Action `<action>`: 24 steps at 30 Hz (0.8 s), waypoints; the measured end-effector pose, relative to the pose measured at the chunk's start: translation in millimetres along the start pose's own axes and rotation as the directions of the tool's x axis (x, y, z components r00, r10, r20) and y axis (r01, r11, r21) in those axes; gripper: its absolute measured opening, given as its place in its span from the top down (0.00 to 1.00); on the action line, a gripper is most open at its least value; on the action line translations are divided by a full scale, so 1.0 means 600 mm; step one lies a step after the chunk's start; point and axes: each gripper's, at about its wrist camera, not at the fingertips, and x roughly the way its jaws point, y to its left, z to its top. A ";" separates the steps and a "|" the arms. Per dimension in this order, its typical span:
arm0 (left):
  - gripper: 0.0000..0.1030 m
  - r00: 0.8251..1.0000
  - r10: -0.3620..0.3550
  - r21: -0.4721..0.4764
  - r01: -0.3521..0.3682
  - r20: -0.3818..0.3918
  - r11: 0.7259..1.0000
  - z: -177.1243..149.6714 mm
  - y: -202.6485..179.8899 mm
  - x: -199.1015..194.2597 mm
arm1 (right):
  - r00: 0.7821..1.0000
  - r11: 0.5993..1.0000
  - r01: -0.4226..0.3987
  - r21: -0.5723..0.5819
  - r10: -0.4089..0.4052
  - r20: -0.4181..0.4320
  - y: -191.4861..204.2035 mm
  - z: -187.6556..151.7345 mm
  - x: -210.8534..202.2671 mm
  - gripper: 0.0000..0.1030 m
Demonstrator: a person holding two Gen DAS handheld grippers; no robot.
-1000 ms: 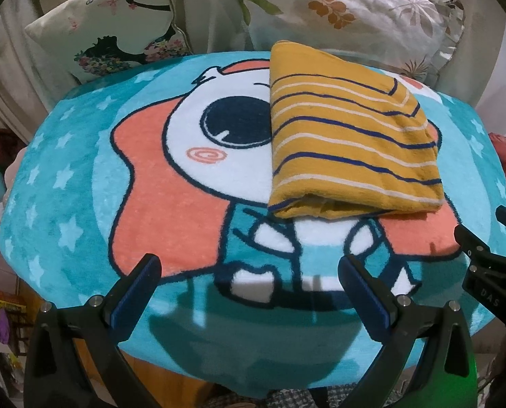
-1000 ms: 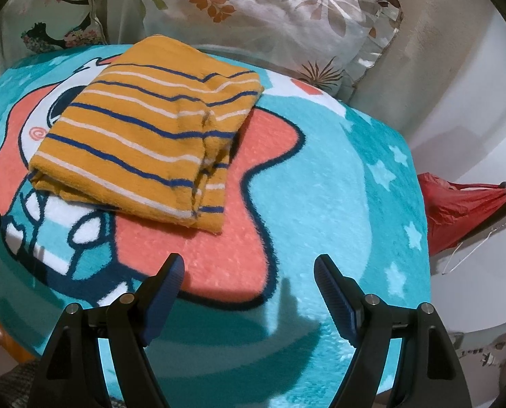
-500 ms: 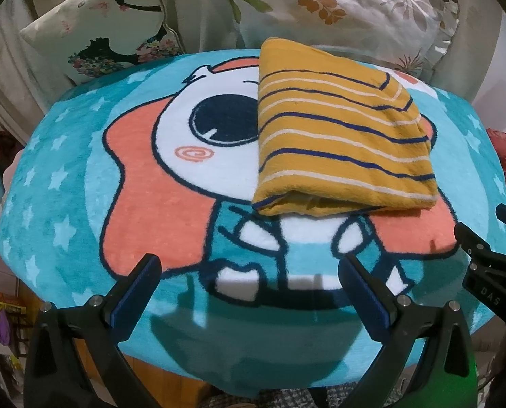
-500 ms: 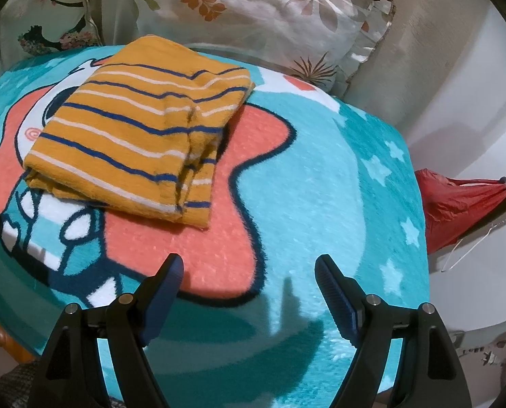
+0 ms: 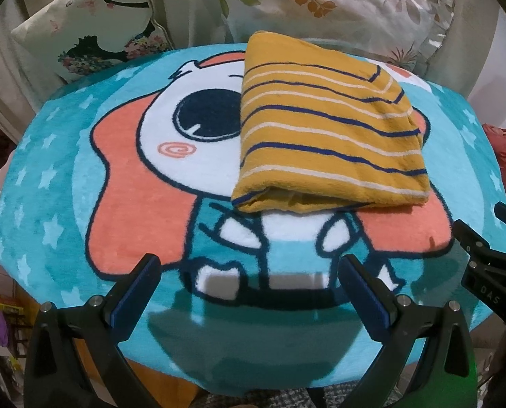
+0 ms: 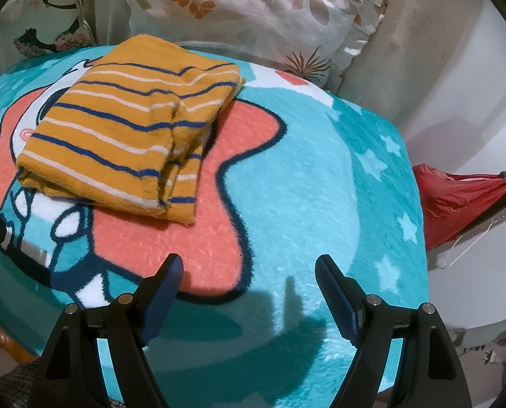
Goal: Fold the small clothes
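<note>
One folded striped garment (image 5: 331, 142); inner layers hidden.

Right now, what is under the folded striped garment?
The striped garment lies on the cartoon blanket, covering part of the character's white face and coral patch. What is inside its folds cannot be seen.

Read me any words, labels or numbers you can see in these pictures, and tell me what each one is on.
"DAS": embossed letters on the black body of the right gripper, seen sideways at the edge of the left wrist view; uncertain, possibly partial.
Yellow packaging at the far left: print too blurred to read.
Striped garment, cartoon blanket, pillows: pictures only, no text.
</note>
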 end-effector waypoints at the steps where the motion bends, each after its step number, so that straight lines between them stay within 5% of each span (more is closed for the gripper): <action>1: 0.00 1.000 -0.002 0.001 0.002 -0.002 1.000 0.000 -0.002 0.001 | 1.000 1.000 0.000 0.000 0.000 0.000 0.000 0.001 0.000 0.19; 24: 0.00 0.998 -0.051 0.005 0.051 -0.049 0.999 0.005 -0.032 0.027 | 1.000 1.000 -0.010 -0.009 0.010 -0.002 -0.006 0.006 0.010 0.19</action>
